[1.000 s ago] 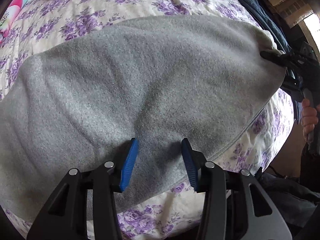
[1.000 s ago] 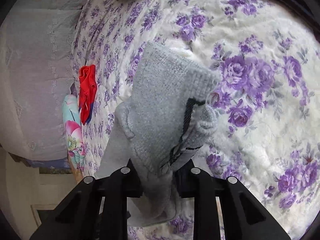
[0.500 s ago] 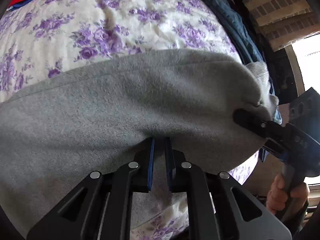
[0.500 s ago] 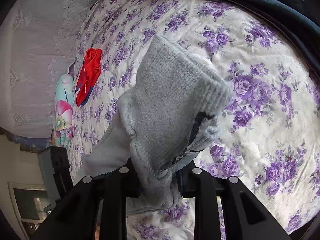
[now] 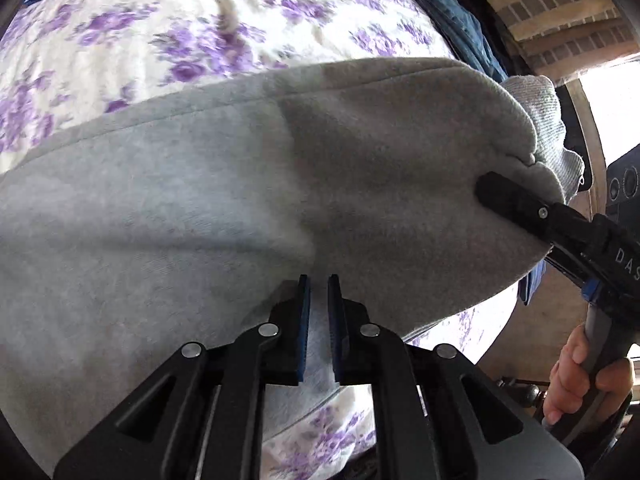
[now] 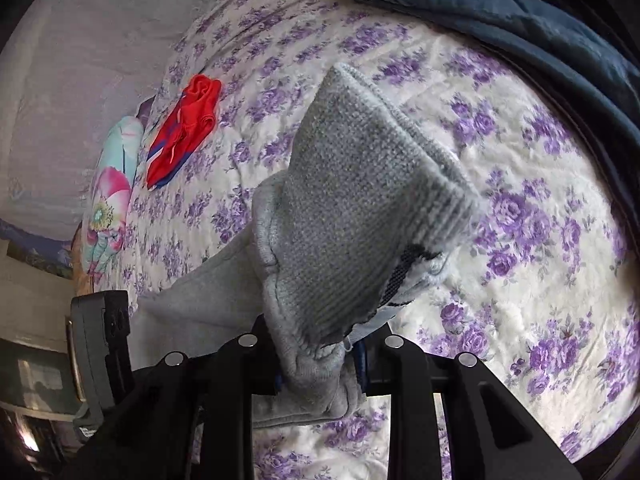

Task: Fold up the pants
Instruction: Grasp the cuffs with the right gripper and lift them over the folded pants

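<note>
Closed now, those blue pads that stood wide apart a second ago: the left gripper [image 5: 319, 300] has pinched a fold of the grey sweatpants [image 5: 180, 208] at their near edge, and the cloth has lifted off the floral quilt [image 5: 132, 36]. From the left wrist, the pants stretch across the whole middle of the view, sagging between the two grips. Over on the right, the right gripper [image 5: 490, 190] bites into the bunched ribbed end, a hand [image 5: 576, 376] wrapped round its handle. A blue denim garment [image 5: 460, 28] lies far right.

Switching to the right wrist: the right gripper [image 6: 320, 368] is clamped tight on the pants [image 6: 352, 232], ribbed band standing up above the fingers. Beyond it, purple-flowered quilt [image 6: 540, 208], a red garment [image 6: 184, 128] far left, a flowered pillow [image 6: 108, 200] beside it, denim [image 6: 500, 12] along the far edge.
</note>
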{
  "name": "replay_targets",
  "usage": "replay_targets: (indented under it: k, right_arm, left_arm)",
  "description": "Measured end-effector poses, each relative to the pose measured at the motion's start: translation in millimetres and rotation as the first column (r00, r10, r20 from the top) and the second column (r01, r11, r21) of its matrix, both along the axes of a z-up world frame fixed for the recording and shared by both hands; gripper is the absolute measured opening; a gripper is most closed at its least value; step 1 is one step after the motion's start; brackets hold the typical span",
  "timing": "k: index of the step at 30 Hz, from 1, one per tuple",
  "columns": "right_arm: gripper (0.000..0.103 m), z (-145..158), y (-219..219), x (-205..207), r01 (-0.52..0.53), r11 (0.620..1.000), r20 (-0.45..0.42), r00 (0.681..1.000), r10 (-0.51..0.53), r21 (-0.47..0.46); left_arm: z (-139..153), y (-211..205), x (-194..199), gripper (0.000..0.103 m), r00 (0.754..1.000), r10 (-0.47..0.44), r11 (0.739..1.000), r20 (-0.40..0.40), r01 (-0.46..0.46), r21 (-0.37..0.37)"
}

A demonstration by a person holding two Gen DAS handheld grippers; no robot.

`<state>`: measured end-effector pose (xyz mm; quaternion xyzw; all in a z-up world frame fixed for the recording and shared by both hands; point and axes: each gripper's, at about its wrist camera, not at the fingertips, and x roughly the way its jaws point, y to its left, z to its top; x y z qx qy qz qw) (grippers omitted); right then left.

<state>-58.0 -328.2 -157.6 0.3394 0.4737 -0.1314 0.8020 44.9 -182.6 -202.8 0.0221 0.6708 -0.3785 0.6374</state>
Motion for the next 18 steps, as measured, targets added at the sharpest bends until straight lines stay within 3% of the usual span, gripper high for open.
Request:
replay_targets:
  k: [4,7,10,13,15,18]
  right_arm:
    - [0.026,21.7,38.4,22.6,-0.131,0.982,-0.001,0.991,0.132,-0.135]
    - [0.025,35.2,78.0,42.7,-0.252,0.948,-0.001,0.966,0.257,-0.195]
    - [0.025,40.0,131.4,67.3,-0.385,0.880,-0.032,0.919,0.392,-0.280]
    - [0.025,22.3,178.6,92.5,-0.482,0.823,-0.095,0.874,0.477,-0.300]
    - [0.025,8.4,208.4,104.2,-0.543,0.778,-0.134,0.837,0.530,-0.316]
    - [0.026,-11.1,243.6,112.1,-0.614,0.687,-0.212,0.785,0.582,-0.389]
  left_arm:
    - [32.0,82.5,20.8,0.007,0.986,0.140,0.990,0.087,-0.137,-0.040]
    - [37.2,169.9,35.7,0.007,0.942,0.299,0.952,0.152,-0.306,0.018]
    - [31.0,250.8,42.5,0.007,0.871,0.461,0.878,0.168,-0.476,0.058]
    - [19.7,303.6,43.3,0.008,0.810,0.563,0.809,0.165,-0.581,0.089]
    - [10.9,316.8,41.9,0.008,0.792,0.589,0.787,0.159,-0.608,0.110]
    - [-2.1,332.2,43.3,0.007,0.781,0.613,0.775,0.122,-0.624,0.099]
